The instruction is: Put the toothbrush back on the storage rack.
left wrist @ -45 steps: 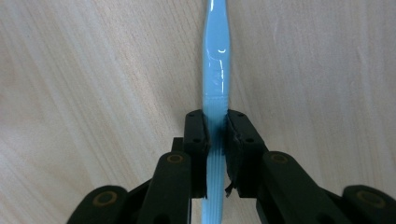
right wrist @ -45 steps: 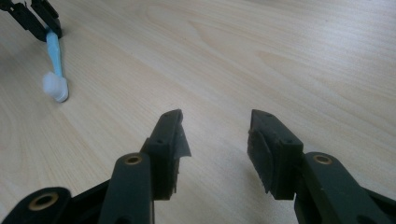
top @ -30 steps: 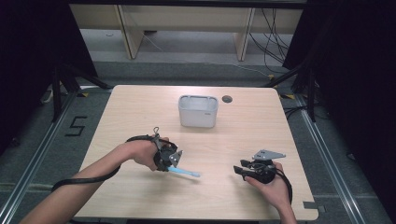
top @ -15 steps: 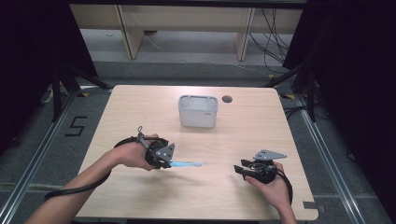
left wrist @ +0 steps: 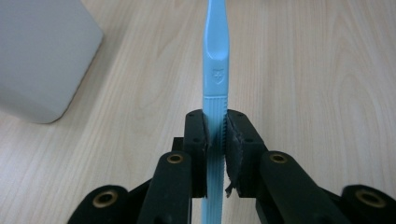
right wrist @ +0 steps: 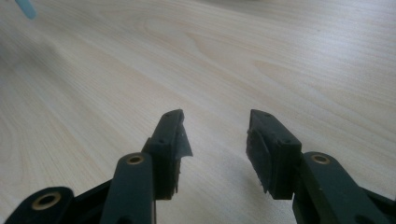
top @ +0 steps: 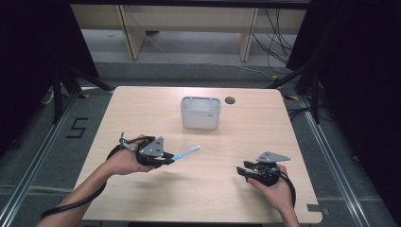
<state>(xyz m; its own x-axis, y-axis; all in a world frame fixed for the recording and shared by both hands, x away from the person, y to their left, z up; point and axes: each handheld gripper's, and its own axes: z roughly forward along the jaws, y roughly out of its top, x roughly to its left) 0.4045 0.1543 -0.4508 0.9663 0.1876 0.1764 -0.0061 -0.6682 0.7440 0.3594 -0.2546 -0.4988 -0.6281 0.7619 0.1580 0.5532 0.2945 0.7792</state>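
Note:
My left gripper (top: 166, 159) is shut on a light blue plastic stick, shaped like a toothbrush handle (top: 187, 152), whose free end points right and toward the grey bin (top: 201, 112). In the left gripper view the blue handle (left wrist: 215, 56) runs straight up from between the jaws, its ribbed part pinched by the pads (left wrist: 200, 135), and the grey bin (left wrist: 42, 56) stands at the upper left. My right gripper (top: 246, 171) rests on the table at the near right, held by a hand. Its jaws stand apart with nothing between them (right wrist: 215, 140).
The bin stands at the table's far middle. A dark round hole (top: 230, 100) sits in the tabletop to its right. Cables trail from both grippers off the near edge. Bare wood lies between the two hands.
My left gripper has moved away from the near edge and a little left, lifting the blue handle and swinging its tip up toward the bin. The right gripper has stayed put.

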